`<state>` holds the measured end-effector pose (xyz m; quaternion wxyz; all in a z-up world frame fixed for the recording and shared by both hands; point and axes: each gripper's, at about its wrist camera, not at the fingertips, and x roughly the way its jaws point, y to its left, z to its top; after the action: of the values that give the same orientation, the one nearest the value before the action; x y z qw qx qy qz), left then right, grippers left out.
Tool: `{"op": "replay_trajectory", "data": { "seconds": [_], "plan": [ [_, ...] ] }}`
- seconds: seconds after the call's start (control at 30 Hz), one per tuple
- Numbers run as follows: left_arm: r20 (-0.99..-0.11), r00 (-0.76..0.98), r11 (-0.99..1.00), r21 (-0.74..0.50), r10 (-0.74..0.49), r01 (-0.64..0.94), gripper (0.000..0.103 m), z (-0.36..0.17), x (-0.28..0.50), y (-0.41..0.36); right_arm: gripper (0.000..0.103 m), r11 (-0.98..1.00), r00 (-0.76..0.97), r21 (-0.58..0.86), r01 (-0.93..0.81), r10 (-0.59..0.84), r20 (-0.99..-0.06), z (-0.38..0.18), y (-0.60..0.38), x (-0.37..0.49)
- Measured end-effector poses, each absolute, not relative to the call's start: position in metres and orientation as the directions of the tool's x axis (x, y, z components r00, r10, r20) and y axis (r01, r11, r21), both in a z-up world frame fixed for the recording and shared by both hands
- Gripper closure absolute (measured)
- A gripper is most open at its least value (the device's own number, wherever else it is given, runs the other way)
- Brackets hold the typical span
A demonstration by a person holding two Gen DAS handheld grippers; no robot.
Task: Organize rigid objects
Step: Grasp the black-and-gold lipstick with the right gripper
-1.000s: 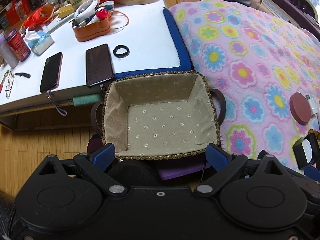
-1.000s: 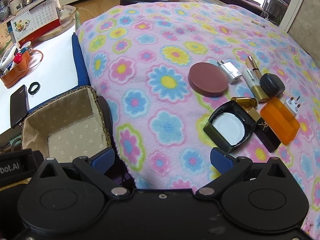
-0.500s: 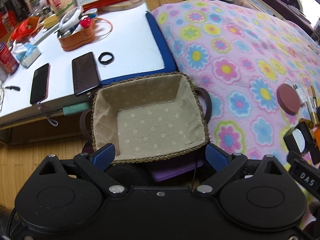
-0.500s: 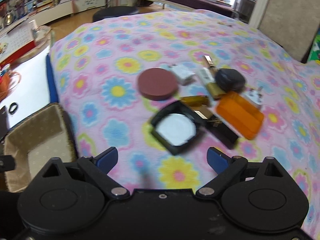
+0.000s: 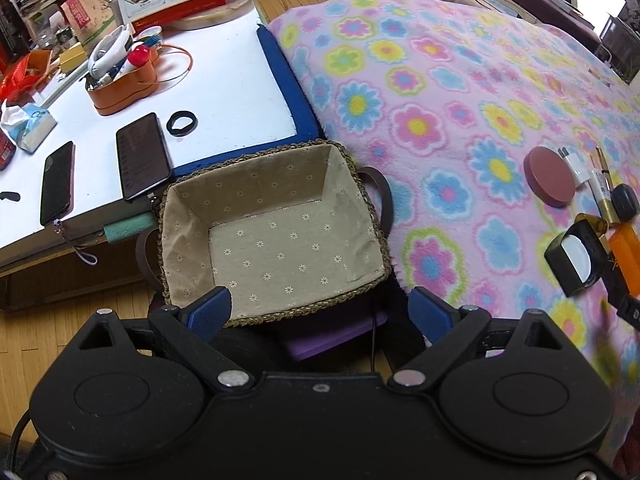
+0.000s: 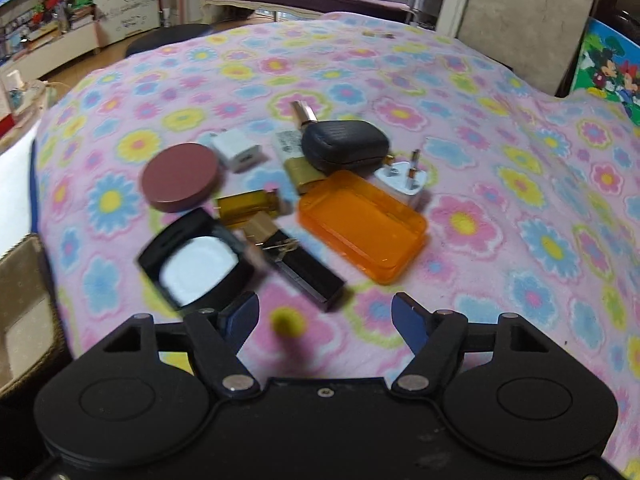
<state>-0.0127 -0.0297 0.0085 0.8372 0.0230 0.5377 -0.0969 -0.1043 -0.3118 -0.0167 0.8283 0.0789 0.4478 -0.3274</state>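
The right gripper [image 6: 325, 320] has just been closing, with nothing between its jaws, and now sits nearer the items on the flowered blanket [image 6: 500, 128] than before. The left gripper [image 5: 320, 307] stands released above the lined basket [image 5: 240, 184], which holds nothing. The black compact [image 6: 198, 257] and orange case [image 6: 362, 224] lie clustered just ahead of the right gripper.
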Motion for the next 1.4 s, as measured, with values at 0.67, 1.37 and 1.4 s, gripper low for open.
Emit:
{"op": "replay_trajectory", "data": {
  "seconds": [0.67, 1.37, 1.4],
  "plan": [
    [-0.909, 0.396, 0.948, 0.002, -0.130, 0.317, 0.011, 0.004, -0.024, -0.059, 0.027, 0.609, 0.416, 0.123, 0.783, -0.367, -0.832, -0.028, -0.341, -0.092],
    [-0.899, 0.384, 0.899, -0.022, -0.209, 0.437, 0.011, 0.016, -0.031, -0.099, 0.021, 0.622, 0.359, 0.000, 0.783, -0.452, -0.817, -0.031, -0.358, -0.114],
    [-0.902, 0.375, 0.887, -0.017, -0.212, 0.461, 0.011, 0.018, -0.032, -0.109, 0.021, 0.626, 0.361, 0.000, 0.780, -0.450, -0.817, -0.031, -0.358, -0.118]
  ]
}}
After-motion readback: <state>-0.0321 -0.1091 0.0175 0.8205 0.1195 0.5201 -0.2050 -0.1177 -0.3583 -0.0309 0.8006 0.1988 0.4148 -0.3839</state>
